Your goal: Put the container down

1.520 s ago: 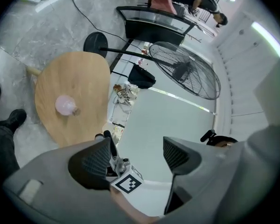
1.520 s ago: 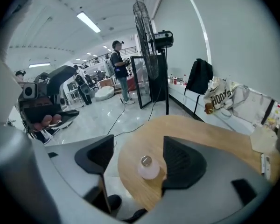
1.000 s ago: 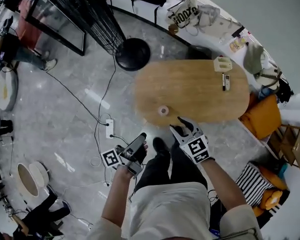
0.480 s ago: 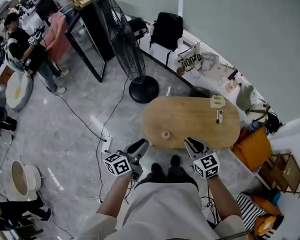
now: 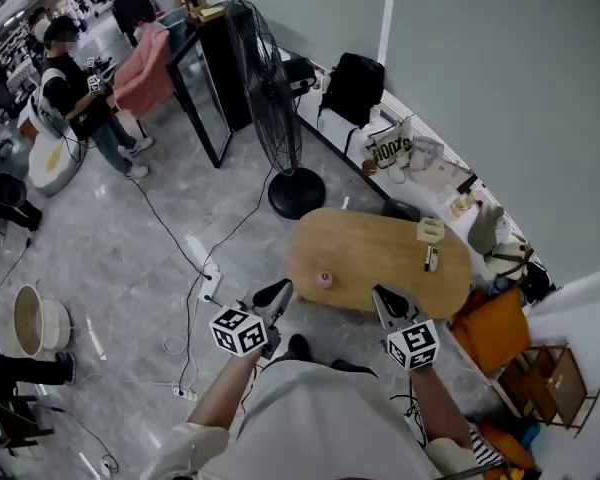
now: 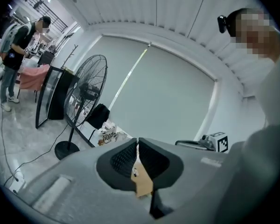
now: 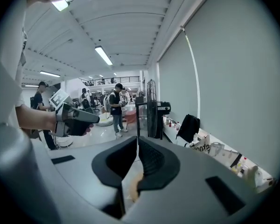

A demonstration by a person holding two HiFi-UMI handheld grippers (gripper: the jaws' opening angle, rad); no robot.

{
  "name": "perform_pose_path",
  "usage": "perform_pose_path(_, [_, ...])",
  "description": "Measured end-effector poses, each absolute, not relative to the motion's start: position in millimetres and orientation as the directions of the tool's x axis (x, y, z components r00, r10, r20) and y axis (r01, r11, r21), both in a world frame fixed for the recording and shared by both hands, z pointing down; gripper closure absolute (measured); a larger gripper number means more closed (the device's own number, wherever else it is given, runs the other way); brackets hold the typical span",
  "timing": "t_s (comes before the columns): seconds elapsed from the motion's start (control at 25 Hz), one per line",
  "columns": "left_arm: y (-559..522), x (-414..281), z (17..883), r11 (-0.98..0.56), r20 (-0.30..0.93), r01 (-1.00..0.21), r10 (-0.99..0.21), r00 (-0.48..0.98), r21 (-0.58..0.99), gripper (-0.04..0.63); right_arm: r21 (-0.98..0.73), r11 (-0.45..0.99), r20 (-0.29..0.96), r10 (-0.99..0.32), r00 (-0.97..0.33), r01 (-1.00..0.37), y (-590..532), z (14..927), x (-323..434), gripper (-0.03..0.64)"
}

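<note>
The container (image 5: 325,279) sits by itself near the left end of the oval wooden table (image 5: 380,253), just right of the middle of the head view. It is small, round and pale pinkish-cream, with a darker middle when you look down on it; it is too small in the frame to make out more. It stands upright on the tabletop, touching neither gripper and lying above and between them in the picture.

Your left gripper (image 5: 273,293) is at lower centre-left, off the table's edge, with its jaws pressed together and nothing between them; its own view (image 6: 137,149) shows the two pads meeting. Your right gripper (image 5: 388,303) is at lower centre-right over the table's near edge, jaws likewise together and empty, as its own view (image 7: 137,148) confirms.

By count there is one container, one table and two grippers. Toward the table's right end lie one beige box (image 5: 431,230) and one dark slim thing (image 5: 431,258) just below it. One standing fan (image 5: 270,88) rises in the upper middle, and one power strip (image 5: 209,281) lies on the floor left of the table.
</note>
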State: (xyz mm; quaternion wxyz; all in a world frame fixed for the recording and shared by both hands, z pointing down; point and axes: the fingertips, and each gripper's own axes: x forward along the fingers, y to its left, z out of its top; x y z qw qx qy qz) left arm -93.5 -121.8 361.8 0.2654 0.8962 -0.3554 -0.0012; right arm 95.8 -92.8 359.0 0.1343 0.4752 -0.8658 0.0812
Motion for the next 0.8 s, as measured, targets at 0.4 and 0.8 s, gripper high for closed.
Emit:
perform_pose_path(0.4, [-63.1, -63.6, 343.3, -0.547, 0.181, -0.7, -0.713, 0.677, 0.459, 0.575, 0.018, 0.613, 0.268, -0.764, -0.587, -0.79, -50.1, 333.3, 137.7, 0.614])
perform_pose_path(0.8, [-16.7, -56.8, 330.1, -0.539, 0.161, -0.711, -0.735, 0.659, 0.451, 0.575, 0.03, 0.652, 0.259, -0.737, -0.624, -0.758, -18.9, 328.0, 137.9, 0.614])
